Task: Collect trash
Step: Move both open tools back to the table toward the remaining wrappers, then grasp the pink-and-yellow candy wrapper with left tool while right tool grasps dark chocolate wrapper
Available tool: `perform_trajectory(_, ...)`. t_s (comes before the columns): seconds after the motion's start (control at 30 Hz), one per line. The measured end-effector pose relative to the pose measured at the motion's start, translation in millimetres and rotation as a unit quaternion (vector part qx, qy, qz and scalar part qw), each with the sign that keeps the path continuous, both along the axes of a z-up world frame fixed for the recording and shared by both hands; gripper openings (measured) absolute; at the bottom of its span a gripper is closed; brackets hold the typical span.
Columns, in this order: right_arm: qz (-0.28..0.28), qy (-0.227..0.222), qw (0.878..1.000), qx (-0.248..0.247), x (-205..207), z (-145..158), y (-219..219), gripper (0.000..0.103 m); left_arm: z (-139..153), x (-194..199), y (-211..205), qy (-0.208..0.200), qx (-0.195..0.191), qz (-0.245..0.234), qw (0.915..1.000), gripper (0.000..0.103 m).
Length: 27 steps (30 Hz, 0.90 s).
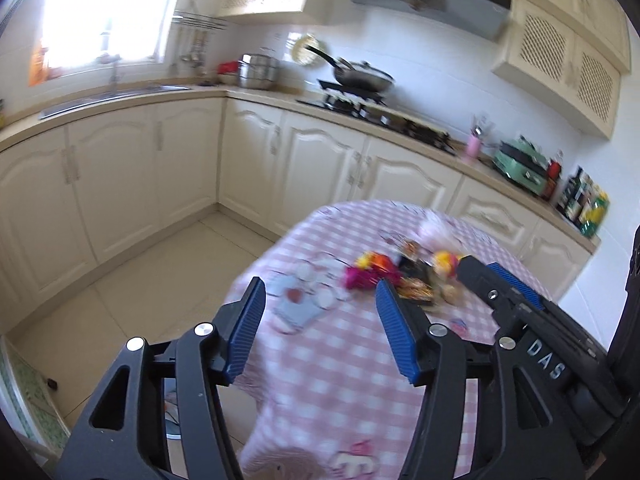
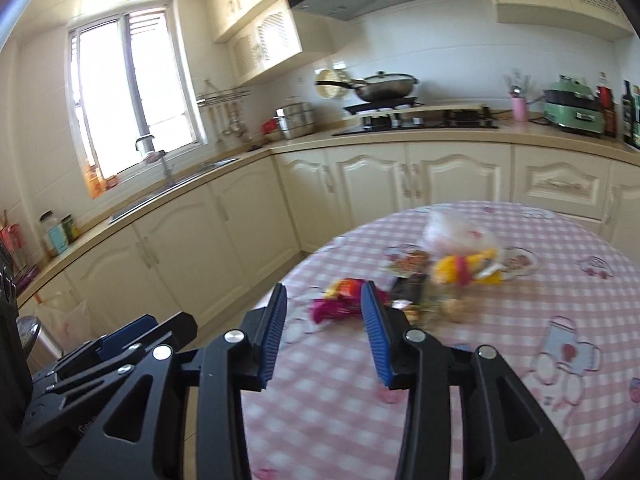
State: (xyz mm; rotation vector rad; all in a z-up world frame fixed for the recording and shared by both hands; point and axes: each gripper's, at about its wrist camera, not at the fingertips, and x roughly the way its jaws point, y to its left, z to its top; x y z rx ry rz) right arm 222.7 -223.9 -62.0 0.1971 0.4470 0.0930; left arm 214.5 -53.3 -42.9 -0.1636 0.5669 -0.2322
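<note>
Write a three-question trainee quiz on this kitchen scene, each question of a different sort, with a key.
1. True or false: the left gripper is shut on a wrapper.
2. What lies nearest the right gripper? A) magenta wrapper B) clear plastic bag C) wok
3. Fill in: the trash lies on a pink checked ____.

Key: 1 false; 2 A; 3 tablecloth.

Soft checked cloth on the table [image 2: 500, 360], glossy crinkled wrappers [image 2: 348, 300], ribbed blue pads [image 1: 394, 332] on matt black claws.
</note>
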Motion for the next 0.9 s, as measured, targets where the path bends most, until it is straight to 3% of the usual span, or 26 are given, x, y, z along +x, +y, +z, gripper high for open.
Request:
perform_trajectory(0.17, -0.042, 0.025, 0.999, 0.019, 2, -17, -56, 0.04, -13, 17, -33, 0.023, 0.008, -0.024, 0.9994, 0.056)
perform_trajectory(0.33, -0.055, 0.043, 0.997, 0.031, 13, -30, -79, 0.04, -27, 35, -56, 0.045, 0.021, -0.04, 0.998, 0.06)
perform_trajectory(0.47, -0.051, 0.056, 0.997, 0.033, 27, -38, -81, 0.04, -32, 60, -65, 0.059, 0.02, -0.047, 0.9969, 0.07)
perform_trajectory(0.8, -0.045, 0.091, 0.993, 0.052, 68, -51, -87, 0.042, -49, 110, -84, 0.076, 0.046, -0.048, 0.9949, 0.07)
perform_trajectory(0.9, -0.04, 0.099, 0.993, 0.046, 80, -52, -83, 0.042, -54, 123, -79, 0.098, 0.025, -0.052, 0.9935, 0.07)
